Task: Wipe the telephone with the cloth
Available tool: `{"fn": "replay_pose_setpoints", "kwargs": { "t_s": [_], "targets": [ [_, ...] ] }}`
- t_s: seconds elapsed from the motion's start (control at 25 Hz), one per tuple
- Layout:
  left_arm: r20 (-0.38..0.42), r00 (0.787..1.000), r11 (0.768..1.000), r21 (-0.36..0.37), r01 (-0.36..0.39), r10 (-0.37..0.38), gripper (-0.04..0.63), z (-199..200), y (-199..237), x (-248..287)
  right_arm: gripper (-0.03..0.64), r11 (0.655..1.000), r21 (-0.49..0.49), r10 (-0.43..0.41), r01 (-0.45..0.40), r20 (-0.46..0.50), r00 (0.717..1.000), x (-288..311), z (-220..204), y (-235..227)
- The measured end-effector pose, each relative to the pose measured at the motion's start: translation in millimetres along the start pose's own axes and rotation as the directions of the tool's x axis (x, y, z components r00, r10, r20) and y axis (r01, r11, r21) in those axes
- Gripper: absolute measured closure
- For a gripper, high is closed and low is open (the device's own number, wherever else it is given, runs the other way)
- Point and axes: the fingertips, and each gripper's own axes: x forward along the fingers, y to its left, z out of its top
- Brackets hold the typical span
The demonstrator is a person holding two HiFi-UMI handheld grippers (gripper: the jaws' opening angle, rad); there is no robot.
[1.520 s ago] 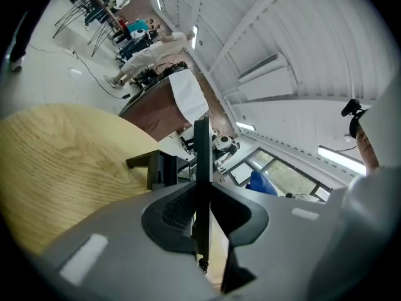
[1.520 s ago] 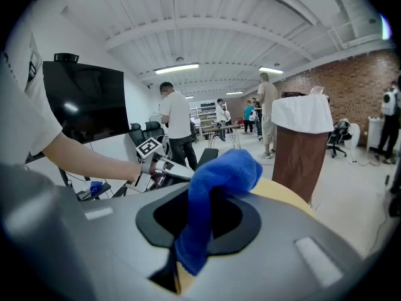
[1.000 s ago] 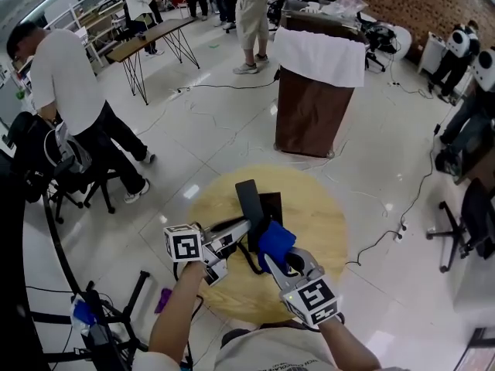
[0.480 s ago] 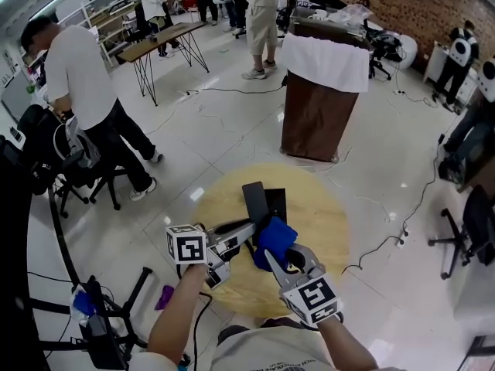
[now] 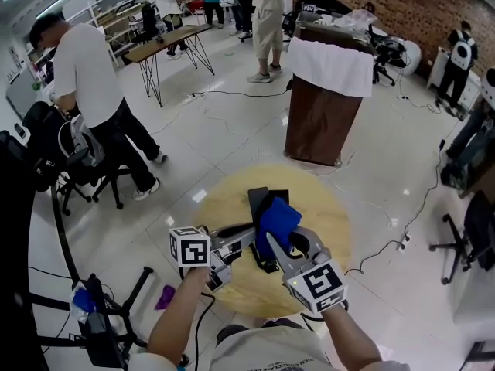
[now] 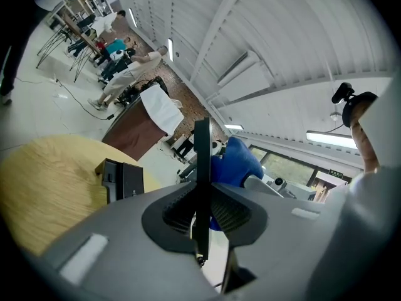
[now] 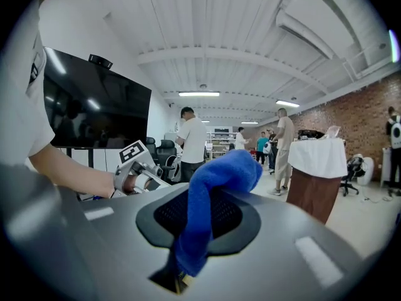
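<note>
At the far left of the head view, a person [image 5: 85, 76] in a white shirt is standing by a chair, well apart from the table [image 5: 224, 207].

You are holding the left gripper [image 6: 202, 215] level over the table's near-left edge, pointing to the right. Its jaws are pinching the handset [image 6: 202, 158], a thin black slab that the left gripper view is catching edge-on and upright, with a pad pressing on each flat face. In the head view the handset is rising clear of the wood, with its top toward the table's far edge.

The base [image 6: 122, 179] of the telephone is sitting on the table beyond the handset, toward the far edge. In the head view the handset and what is in front of it are hiding most of the base.

Just right of the handset, the cloth [image 5: 277, 216] is bunching up in a blue fold. It is overlapping the handset's middle in the head view and sitting just beside the handset's right face in the left gripper view. I cannot tell whether it is actually touching.

You are reaching in with the right gripper [image 7: 195, 221] from the table's near-right edge. Its jaws are clamping the lower end of the cloth, and the rest is arching up and over between the pads.

Beyond the table's far edge, a brown stand [image 5: 317, 122] is standing on the floor under a white cover [image 5: 332, 64].
</note>
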Motion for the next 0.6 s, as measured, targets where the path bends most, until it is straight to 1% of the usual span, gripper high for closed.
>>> {"fn": "replay_pose_setpoints", "kwargs": {
  "t_s": [0.2,0.36,0.6],
  "targets": [
    [0.000,1.000,1.000,0.003,0.001,-0.001,0.534,-2,-6,-1,0.555,0.999,-0.037,0.006,-0.006,0.001,1.000,1,10,-1],
    [-0.009,1.000,1.000,0.013,-0.005,0.005,0.534,-8,-8,-5,0.555,0.998,-0.058,0.013,-0.011,0.019,1.000,4,18,-3],
    [-0.026,1.000,1.000,0.028,-0.009,0.009,0.534,-15,-12,-3,0.555,0.995,-0.097,0.012,-0.006,0.053,0.999,11,42,-14]
  ]
}}
